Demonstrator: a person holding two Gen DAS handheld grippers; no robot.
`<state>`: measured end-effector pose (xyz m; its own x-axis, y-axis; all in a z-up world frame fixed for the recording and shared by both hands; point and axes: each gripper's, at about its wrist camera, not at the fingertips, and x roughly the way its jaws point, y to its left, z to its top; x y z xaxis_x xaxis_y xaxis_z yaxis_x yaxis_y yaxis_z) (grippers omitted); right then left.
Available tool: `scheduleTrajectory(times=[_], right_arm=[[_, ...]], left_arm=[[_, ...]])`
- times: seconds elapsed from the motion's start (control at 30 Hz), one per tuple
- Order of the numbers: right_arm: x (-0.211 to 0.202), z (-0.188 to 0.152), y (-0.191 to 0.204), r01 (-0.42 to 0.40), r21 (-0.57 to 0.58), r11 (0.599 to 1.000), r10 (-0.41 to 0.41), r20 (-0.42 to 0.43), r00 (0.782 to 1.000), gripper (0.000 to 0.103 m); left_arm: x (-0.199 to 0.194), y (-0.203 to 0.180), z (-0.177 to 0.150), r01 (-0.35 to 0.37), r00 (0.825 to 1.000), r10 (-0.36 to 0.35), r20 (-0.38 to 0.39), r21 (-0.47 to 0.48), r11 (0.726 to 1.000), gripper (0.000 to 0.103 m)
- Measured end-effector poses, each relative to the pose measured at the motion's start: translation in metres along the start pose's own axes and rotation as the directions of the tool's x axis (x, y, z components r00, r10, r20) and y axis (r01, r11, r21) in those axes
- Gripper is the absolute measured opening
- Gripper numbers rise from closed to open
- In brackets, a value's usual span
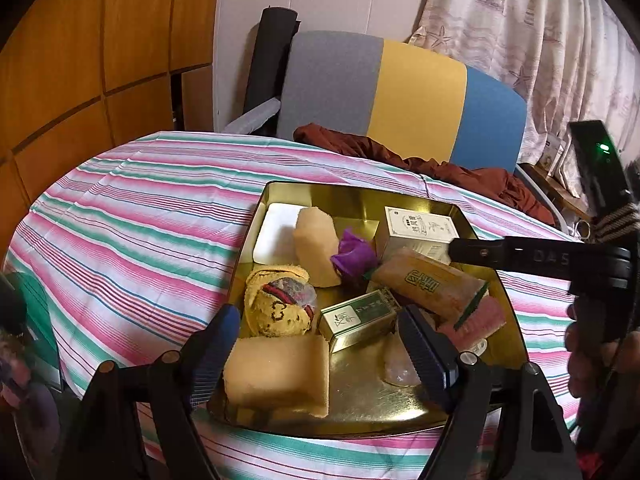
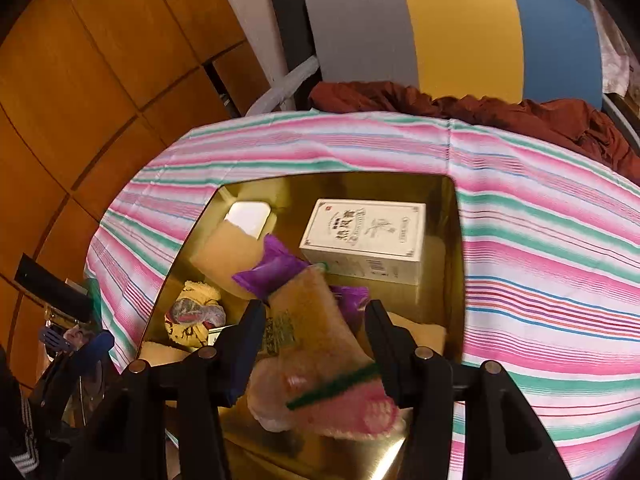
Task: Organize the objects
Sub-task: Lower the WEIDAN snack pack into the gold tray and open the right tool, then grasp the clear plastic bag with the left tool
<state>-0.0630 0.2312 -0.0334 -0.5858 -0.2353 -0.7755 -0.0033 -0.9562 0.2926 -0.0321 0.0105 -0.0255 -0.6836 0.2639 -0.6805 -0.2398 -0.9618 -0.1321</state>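
Both grippers hovered over the filled gold tin (image 1: 508,296) on the striped tablecloth (image 1: 140,208)

The left gripper (image 1: 320,344) stood wide open, holding nothing, above a tan sponge block (image 1: 276,376) and a green tea box (image 1: 356,320). The right gripper (image 2: 316,344) was spread around a wrapped sponge with a pink end (image 2: 320,364); whether its fingers gripped it could not be told. Farther in lay a purple wrapper (image 2: 272,268) and a white box (image 2: 368,236)

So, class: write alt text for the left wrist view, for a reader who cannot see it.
The open left gripper hovers over a gold tin tray on a striped tablecloth, crowded with sponges, small boxes, a yellow towel bundle and a purple wrapper. The right gripper reaches in from the right.
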Motion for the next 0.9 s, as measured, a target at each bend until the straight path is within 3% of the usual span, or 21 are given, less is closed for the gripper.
scheduleTrajectory(times=[0.23,0.53,0.73,0.9], right_arm=[[-0.029,-0.013,-0.037,0.056,0.057,0.997,-0.058,0.042,0.997,0.053],[-0.068,-0.042,-0.131,0.183,0.231,0.956,-0.192,0.016,0.981,0.054],[-0.125,-0.060,-0.214,0.276,0.401,0.874,-0.311,0.024,0.950,0.054],[-0.170,-0.078,-0.289,0.376,0.540,0.753,-0.433,-0.024,0.901,0.054]], left_arm=[[0.000,-0.015,0.001,0.025,1.000,-0.025,-0.006,0.028,0.999,0.083],[-0.001,-0.052,0.009,0.137,0.991,-0.136,-0.020,0.086,0.987,0.087],[0.001,-0.094,0.018,0.210,0.978,-0.206,-0.042,0.158,0.965,0.087],[0.004,-0.137,0.026,0.260,0.966,-0.253,-0.060,0.235,0.937,0.087]])
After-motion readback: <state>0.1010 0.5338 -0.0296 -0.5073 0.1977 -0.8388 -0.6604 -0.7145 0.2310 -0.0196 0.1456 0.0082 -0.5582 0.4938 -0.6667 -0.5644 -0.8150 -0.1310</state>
